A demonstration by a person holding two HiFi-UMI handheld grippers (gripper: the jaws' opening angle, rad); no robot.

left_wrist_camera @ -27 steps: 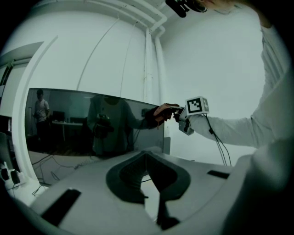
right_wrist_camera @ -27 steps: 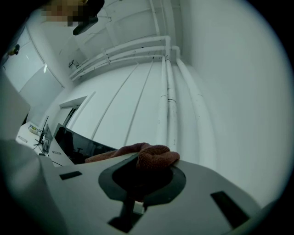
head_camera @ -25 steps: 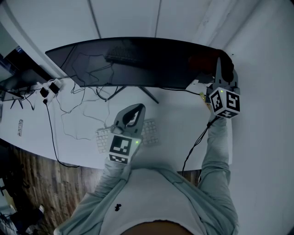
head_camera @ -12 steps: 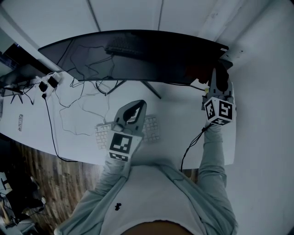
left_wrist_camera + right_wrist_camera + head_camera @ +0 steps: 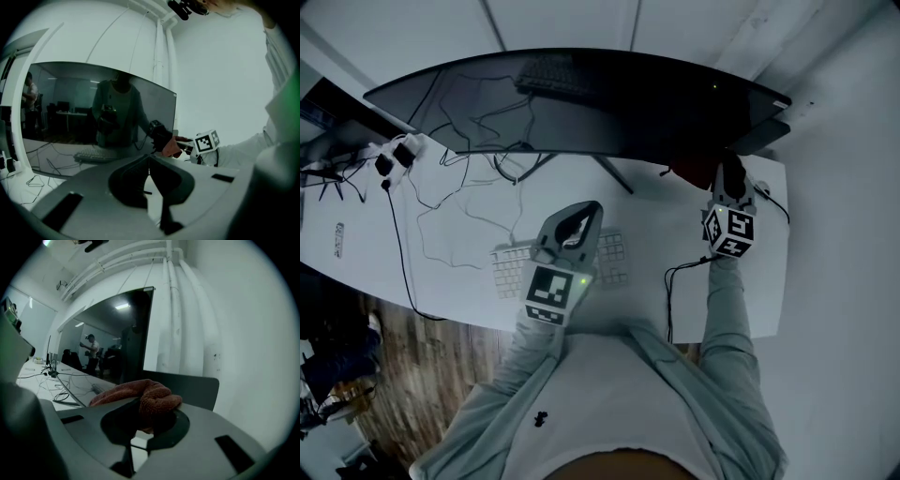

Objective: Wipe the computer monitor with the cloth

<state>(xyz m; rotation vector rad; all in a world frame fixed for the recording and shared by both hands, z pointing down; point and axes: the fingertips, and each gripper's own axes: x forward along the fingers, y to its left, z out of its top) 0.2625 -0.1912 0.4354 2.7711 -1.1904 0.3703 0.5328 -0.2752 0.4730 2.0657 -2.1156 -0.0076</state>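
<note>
A wide curved dark monitor (image 5: 581, 103) spans the back of the white desk (image 5: 666, 234). My right gripper (image 5: 727, 171) is shut on a reddish-brown cloth (image 5: 687, 173) just below the screen's lower right edge. In the right gripper view the cloth (image 5: 152, 401) bunches between the jaws, and the monitor (image 5: 126, 338) stands ahead on the left. My left gripper (image 5: 589, 208) hangs shut and empty over a white keyboard (image 5: 508, 272). The left gripper view shows its tips (image 5: 150, 157) together, the screen (image 5: 93, 108) ahead, and the cloth (image 5: 172, 147) at the far right.
Loose cables (image 5: 450, 206) and a power strip (image 5: 394, 155) lie on the desk's left part. A dark flat panel (image 5: 192, 387) stands by the wall behind the monitor's right end. A black cable (image 5: 675, 291) runs off the desk's near edge. The white wall (image 5: 844, 234) is close on the right.
My right gripper has carried the cloth down off the right end of the screen to below its lower edge. The left gripper has stayed over the keyboard.
</note>
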